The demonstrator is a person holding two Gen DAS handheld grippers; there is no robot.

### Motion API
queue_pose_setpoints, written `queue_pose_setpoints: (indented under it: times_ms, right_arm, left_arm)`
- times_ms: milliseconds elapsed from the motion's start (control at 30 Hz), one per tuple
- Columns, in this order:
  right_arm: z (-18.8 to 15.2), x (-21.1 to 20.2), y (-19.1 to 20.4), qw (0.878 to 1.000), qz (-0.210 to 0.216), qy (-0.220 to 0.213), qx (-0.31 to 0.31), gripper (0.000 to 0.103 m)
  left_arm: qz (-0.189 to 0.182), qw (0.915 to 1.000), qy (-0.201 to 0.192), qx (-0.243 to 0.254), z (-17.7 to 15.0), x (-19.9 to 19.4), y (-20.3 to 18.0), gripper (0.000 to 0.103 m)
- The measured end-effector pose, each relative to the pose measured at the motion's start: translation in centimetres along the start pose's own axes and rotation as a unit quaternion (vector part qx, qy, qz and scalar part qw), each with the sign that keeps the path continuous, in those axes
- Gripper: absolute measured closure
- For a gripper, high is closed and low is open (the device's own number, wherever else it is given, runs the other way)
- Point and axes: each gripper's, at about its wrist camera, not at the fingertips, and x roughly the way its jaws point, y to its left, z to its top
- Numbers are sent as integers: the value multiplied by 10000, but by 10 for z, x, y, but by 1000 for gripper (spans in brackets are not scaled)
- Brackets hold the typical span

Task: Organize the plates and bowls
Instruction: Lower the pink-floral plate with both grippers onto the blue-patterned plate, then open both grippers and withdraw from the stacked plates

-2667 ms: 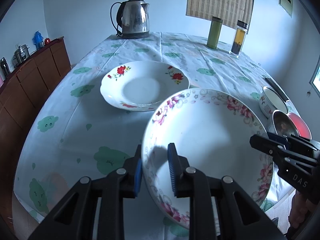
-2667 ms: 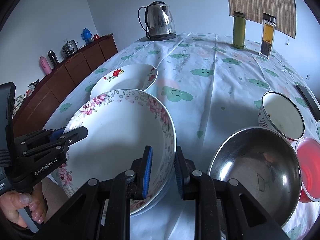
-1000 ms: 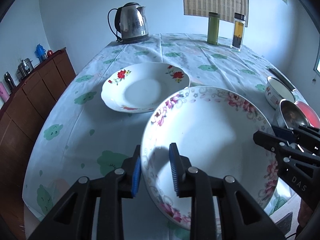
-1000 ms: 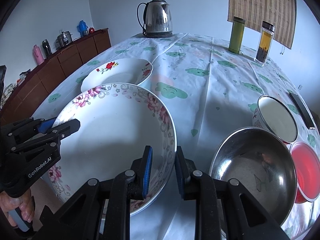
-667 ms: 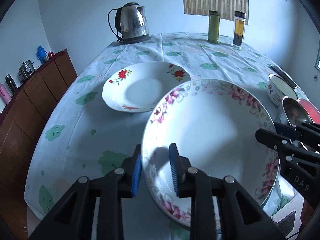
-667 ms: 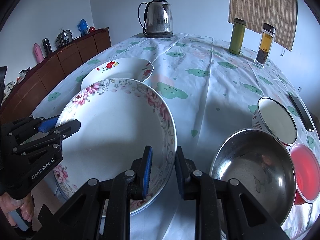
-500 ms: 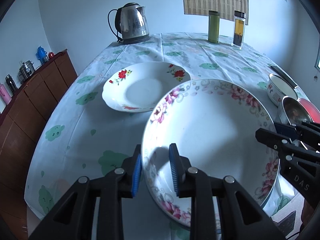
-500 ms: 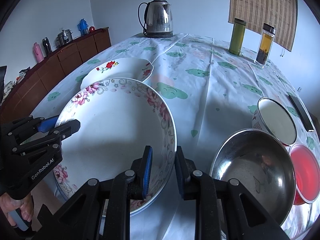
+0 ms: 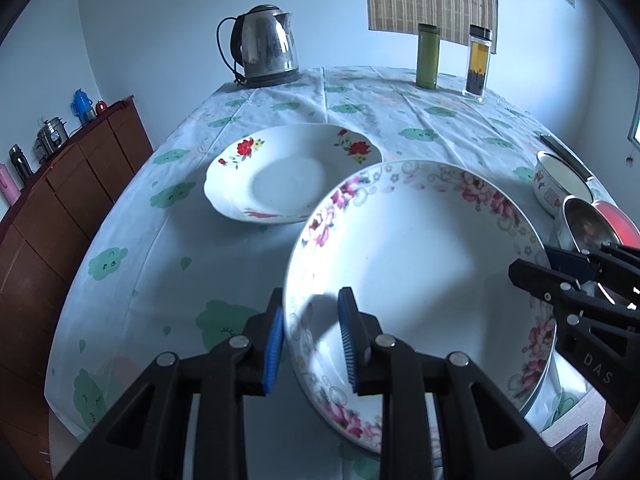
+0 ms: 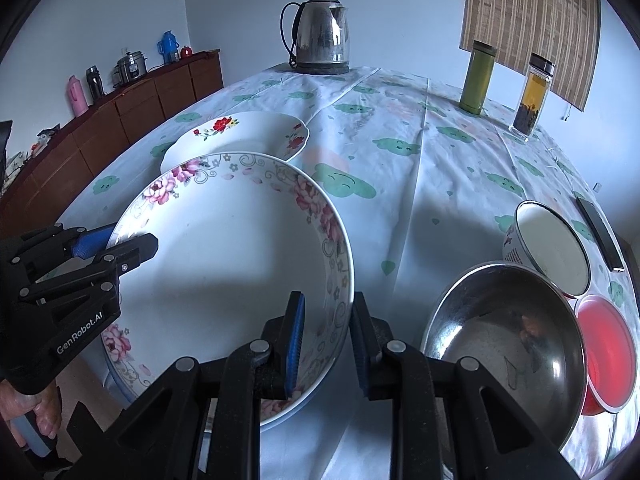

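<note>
A large pink-flowered plate [image 9: 420, 264] is held above the table's near edge by both grippers. My left gripper [image 9: 310, 336] is shut on its left rim; my right gripper [image 10: 326, 344] is shut on its right rim. The plate also shows in the right wrist view [image 10: 224, 264]. A second rim shows just beneath it there. A smaller red-flowered plate [image 9: 292, 174] lies on the tablecloth beyond, also in the right wrist view [image 10: 240, 134]. A steel bowl [image 10: 504, 336], a white enamel bowl [image 10: 548, 252] and a red bowl [image 10: 608, 344] sit at the right.
A steel kettle [image 9: 266, 46] stands at the table's far end. A green bottle [image 9: 427, 56] and a tea jar [image 9: 478, 65] stand at the far right. A dark phone [image 10: 600, 234] lies near the right edge. A wooden sideboard [image 9: 60, 196] runs along the left wall.
The pink-flowered plate, gripped by both grippers, has lifted slightly and shifted a little toward the red-flowered plate. Both grips are unchanged.
</note>
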Motion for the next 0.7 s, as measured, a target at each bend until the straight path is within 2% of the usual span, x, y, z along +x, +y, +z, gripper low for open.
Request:
queue_pose_setpoints:
  times_ms: [600,667,700]
  right_arm:
    - [-1,1,4,9999,-123,-48,-91,76]
    - [-1,0,3,10000,-47,-35,-52,73]
    - [-1,0,2,10000,32,-23,-3,69]
  left_arm:
    - [-55,10000,29,-40,-2,1,2,79]
    - [-112,9999,24,-77,-1,0,4,74]
    - [-184,9998,31,-115,-1,0,6,68]
